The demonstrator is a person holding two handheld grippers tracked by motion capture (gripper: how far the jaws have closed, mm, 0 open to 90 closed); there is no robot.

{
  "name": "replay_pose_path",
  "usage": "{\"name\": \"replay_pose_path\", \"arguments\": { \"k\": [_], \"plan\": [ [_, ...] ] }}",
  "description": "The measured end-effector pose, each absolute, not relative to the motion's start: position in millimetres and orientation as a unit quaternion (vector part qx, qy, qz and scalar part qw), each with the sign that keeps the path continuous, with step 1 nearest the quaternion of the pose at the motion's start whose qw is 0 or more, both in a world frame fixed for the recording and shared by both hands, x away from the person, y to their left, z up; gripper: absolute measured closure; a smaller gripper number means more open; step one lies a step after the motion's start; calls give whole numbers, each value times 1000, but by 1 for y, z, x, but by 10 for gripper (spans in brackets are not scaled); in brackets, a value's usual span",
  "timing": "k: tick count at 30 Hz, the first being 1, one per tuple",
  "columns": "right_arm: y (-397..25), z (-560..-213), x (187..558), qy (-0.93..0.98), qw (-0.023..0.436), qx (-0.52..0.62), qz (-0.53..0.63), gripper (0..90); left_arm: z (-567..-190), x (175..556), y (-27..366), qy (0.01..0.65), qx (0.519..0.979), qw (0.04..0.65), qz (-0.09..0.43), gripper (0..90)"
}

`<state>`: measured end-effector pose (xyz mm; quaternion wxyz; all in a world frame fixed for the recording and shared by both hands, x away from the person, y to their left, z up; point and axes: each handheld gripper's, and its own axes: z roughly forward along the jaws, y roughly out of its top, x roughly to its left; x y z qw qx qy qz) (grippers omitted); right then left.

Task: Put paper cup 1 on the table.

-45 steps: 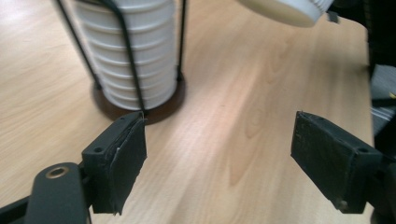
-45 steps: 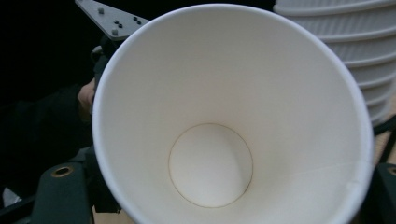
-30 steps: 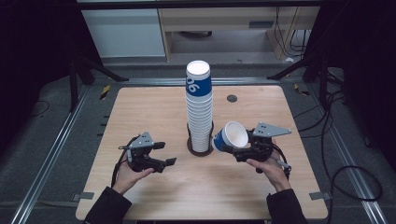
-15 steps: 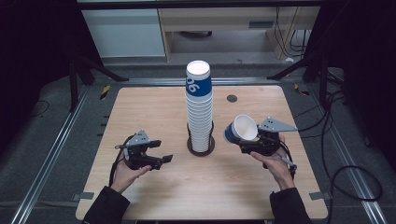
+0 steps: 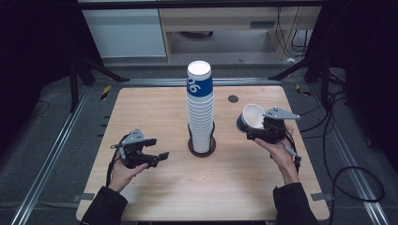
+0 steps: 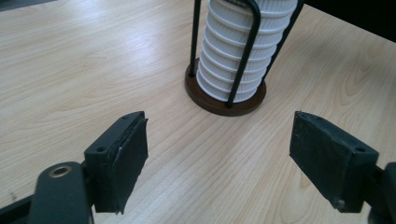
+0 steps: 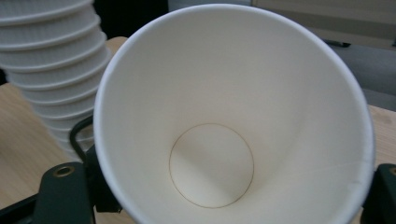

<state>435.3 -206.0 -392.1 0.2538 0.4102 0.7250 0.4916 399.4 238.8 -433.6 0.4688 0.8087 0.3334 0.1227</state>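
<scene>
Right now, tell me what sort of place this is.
Probably a lab or workshop recording bench, not a home: a bare wooden table ringed by metal rails, loose cables on a grey floor, and a stack of paper cups set out for practice.

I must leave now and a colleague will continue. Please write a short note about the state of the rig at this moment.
Right gripper: shut on one paper cup, lifted, mouth tilted toward the hand, right of the stack.
Left gripper: open, empty, low over the table, left of the stack.
Cup stack: upright in its wire holder at the table's middle.
Done: one cup is held apart from the stack.
Left: probably set this cup down; the rest remain stacked.
</scene>
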Motion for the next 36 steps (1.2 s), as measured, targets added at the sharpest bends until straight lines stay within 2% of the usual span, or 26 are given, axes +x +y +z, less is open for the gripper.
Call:
{"name": "replay_pose_path", "arguments": {
  "k": [6,16,36],
  "plan": [
    [-212,-398,454,722,262,449,456,216,-432,400,243,338,803,474,131,191],
    [-217,-415,463,733,252,474,418,215,-429,398,242,333,805,470,143,191],
    [-227,-453,477,754,214,507,358,211,-430,398,240,330,808,466,144,191]
  ]
}}
